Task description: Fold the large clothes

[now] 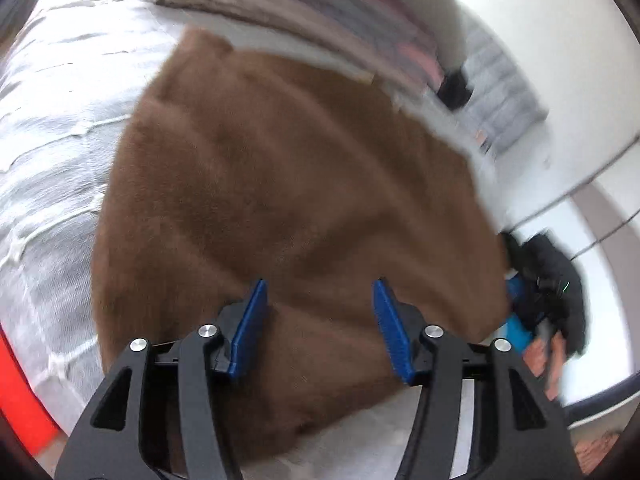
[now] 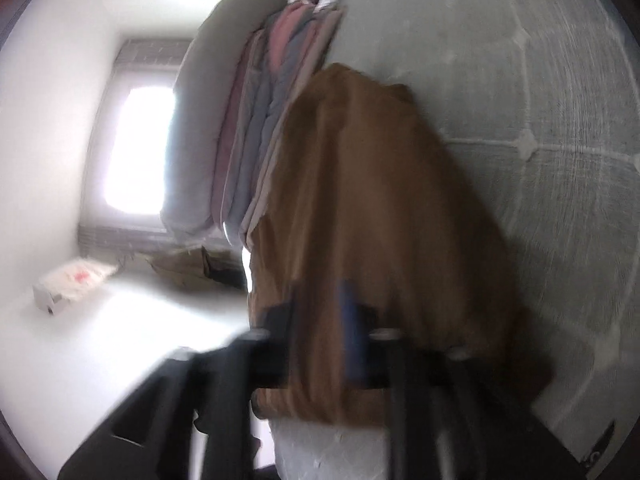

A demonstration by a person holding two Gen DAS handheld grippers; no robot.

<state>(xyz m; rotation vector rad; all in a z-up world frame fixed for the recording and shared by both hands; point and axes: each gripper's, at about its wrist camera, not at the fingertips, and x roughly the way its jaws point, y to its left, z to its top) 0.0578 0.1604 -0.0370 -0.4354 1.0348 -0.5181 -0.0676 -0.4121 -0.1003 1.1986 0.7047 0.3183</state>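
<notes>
A brown fleece garment lies folded on the grey-white bedspread, near the bed's near edge, with a stack of folded blankets beyond its far side. The left gripper hovers over the garment's near part — its blue pads stand apart, nothing between them. The right gripper is motion-blurred over the same garment's near end — I cannot tell how its jaws stand.
</notes>
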